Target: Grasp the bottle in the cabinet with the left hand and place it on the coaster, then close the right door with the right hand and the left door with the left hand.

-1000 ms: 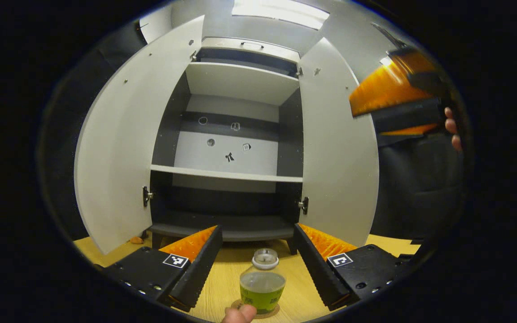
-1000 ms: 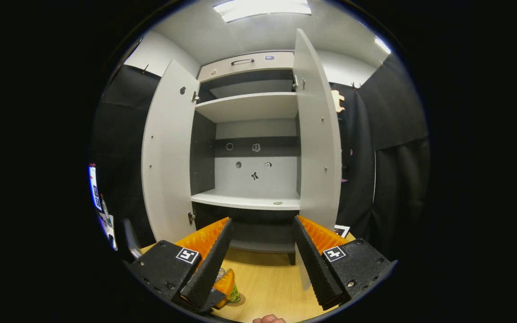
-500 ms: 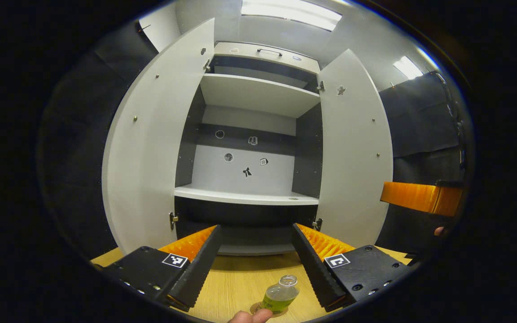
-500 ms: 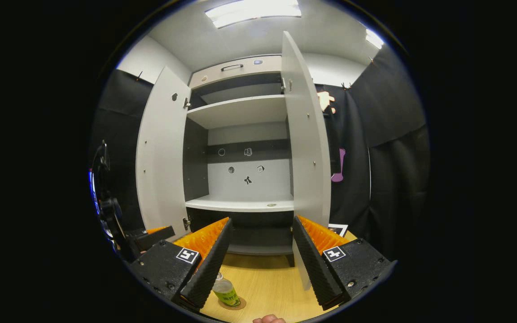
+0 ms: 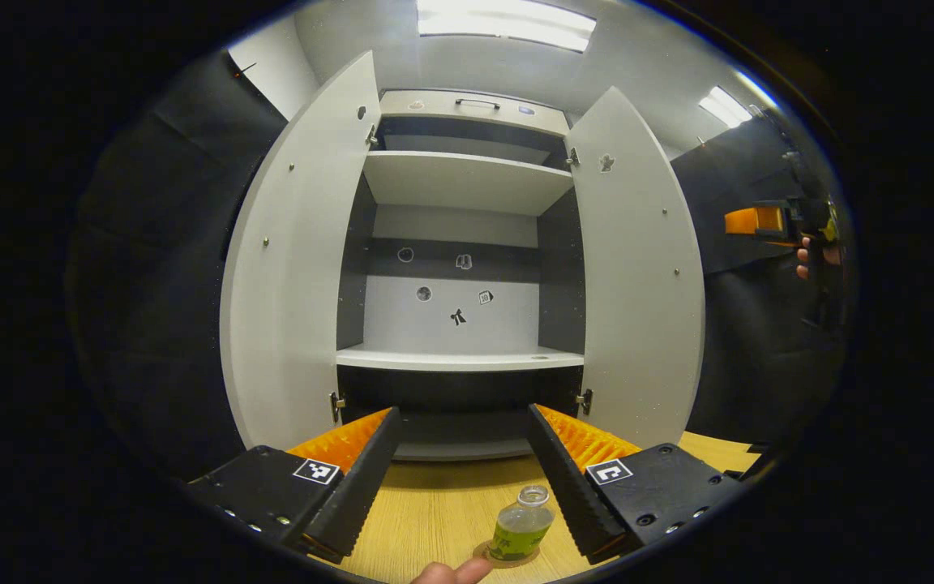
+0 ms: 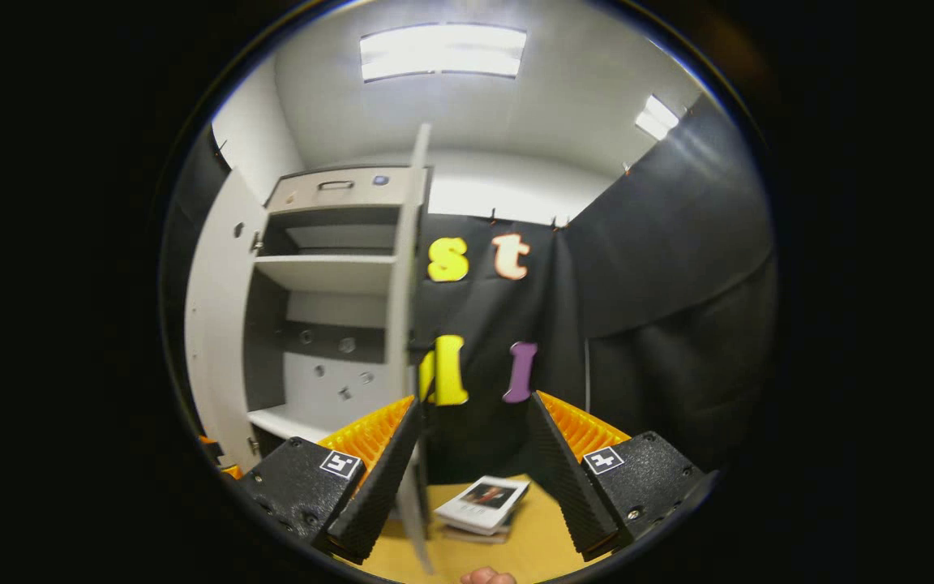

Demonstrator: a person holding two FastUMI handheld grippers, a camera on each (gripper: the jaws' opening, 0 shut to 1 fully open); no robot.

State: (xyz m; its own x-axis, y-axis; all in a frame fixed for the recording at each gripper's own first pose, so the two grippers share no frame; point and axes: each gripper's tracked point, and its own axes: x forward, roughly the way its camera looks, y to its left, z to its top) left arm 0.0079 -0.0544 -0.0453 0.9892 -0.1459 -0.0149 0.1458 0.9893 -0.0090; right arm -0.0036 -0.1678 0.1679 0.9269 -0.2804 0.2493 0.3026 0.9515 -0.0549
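The cabinet (image 5: 459, 268) stands dead ahead of the left gripper (image 5: 460, 474), both doors swung open and its shelves bare. The left door (image 5: 293, 268) angles out beyond the left finger, the right door (image 5: 637, 268) beyond the right finger. Below, the wooden table (image 5: 426, 519) runs under the tongs. The left gripper has its fingers spread wide, gripping nothing. Between them, close by the right finger, the bottle (image 5: 520, 527) stands upright on the coaster (image 5: 509, 558), green label facing out, and a fingertip (image 5: 451, 572) pokes in just beside the coaster's edge. Far off to the right in the left gripper view, an orange-and-black tool (image 5: 767, 221) sits in a hand — probably the other gripper, though it's small and dim out there. Over to the right gripper view: the right gripper (image 6: 471, 454) is also spread wide and empty, and the right door (image 6: 406, 324) shows edge-on just ahead of its left finger, whether touching I can't say. Beyond the tongs, a small stack of booklets (image 6: 481, 507) lies on the table.
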